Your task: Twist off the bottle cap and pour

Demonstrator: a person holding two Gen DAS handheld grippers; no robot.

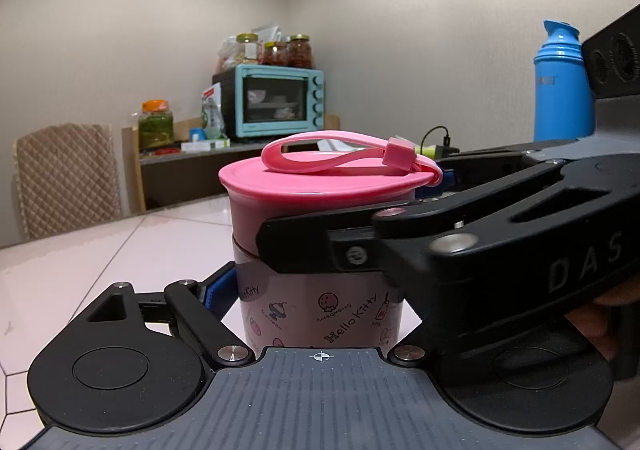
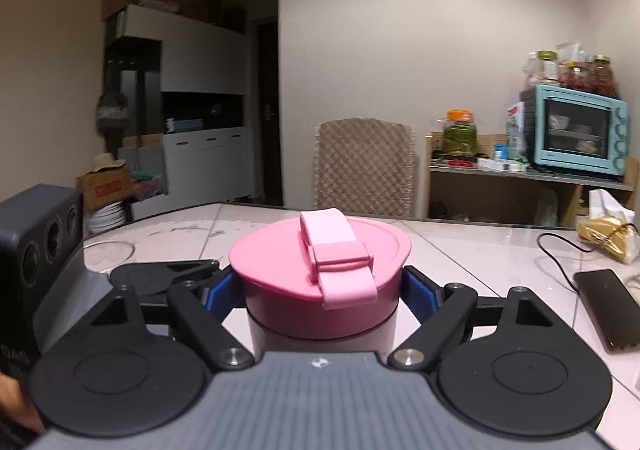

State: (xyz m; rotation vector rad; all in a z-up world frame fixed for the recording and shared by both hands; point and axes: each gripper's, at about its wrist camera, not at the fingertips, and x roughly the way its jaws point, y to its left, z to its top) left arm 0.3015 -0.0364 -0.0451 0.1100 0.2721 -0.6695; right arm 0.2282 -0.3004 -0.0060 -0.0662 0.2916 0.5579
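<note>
- Bottle [image 1: 316, 310], pink and printed with cartoon figures, is seen standing upright on the pale tiled tabletop [image 1: 120, 250], near both cameras.
- Its body is clamped low down by the left hand-held gripper [image 1: 316, 302], whose blue pads are pressed against the sides.
- The pink cap [image 2: 320, 274] is gripped from both sides by the right hand-held gripper [image 2: 320, 290], whose jaws are closed on its skirt; the carry strap [image 2: 336, 250] is laid across the top.
- The cap is judged to be still seated on the body, since no gap is seen at the seam; unscrewing is taken as only about to begin.
- Turning the cap off, lifting it away and pouring are all left; no receiving vessel can be made out in either view.
- "Hello Kitty", "Strawberry" and "Icecream" are read on the bottle; "DAS" is read on the right gripper's arm.
</note>
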